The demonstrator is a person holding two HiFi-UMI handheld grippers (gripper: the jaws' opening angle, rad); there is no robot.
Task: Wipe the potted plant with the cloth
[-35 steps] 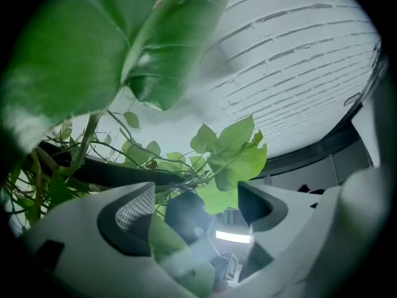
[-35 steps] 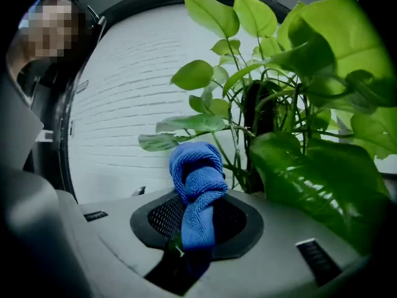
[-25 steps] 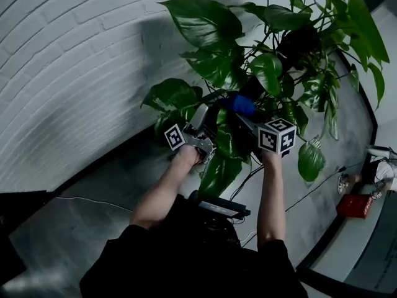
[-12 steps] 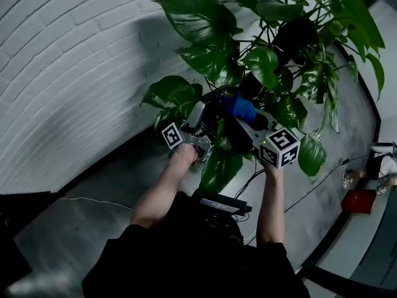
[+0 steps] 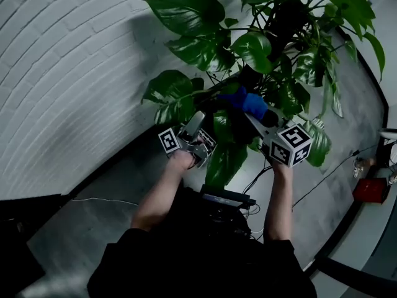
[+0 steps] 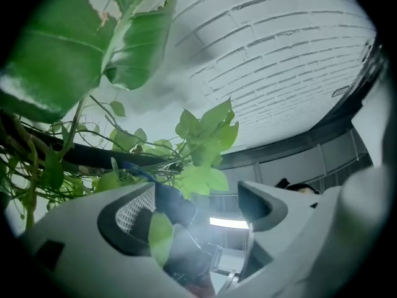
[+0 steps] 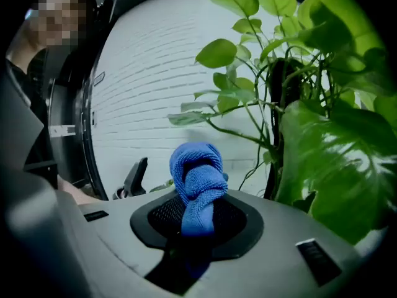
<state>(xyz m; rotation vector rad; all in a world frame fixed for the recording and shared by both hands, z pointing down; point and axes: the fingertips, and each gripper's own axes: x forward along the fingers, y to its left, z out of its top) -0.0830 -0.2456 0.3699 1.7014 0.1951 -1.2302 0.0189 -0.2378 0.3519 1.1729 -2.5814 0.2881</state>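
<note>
The potted plant (image 5: 186, 10) fills the upper middle of the head view with broad glossy leaves. A long dark leaf (image 5: 223, 160) hangs down between my two grippers. My right gripper (image 5: 255, 113) is shut on a bunched blue cloth (image 5: 250, 103), which is pressed into the foliage near the stems. In the right gripper view the cloth (image 7: 197, 182) bulges out above the closed jaws (image 7: 197, 223), with a large shiny leaf (image 7: 338, 166) just to its right. My left gripper (image 5: 196, 124) stands open beside the long leaf. In its own view (image 6: 208, 198) a small leaf (image 6: 160, 238) lies against the left pad.
A white brick wall (image 5: 62, 73) runs behind the plant. Grey floor lies below, with cables (image 5: 322, 180) trailing right and a red object (image 5: 371, 190) at the right edge. A dark device (image 5: 226, 197) sits at the person's waist. Stems and leaves crowd around both grippers.
My right gripper has shifted a little to the right with the cloth, still among the leaves. The left gripper has stayed beside the long leaf. The view has tilted slightly.
</note>
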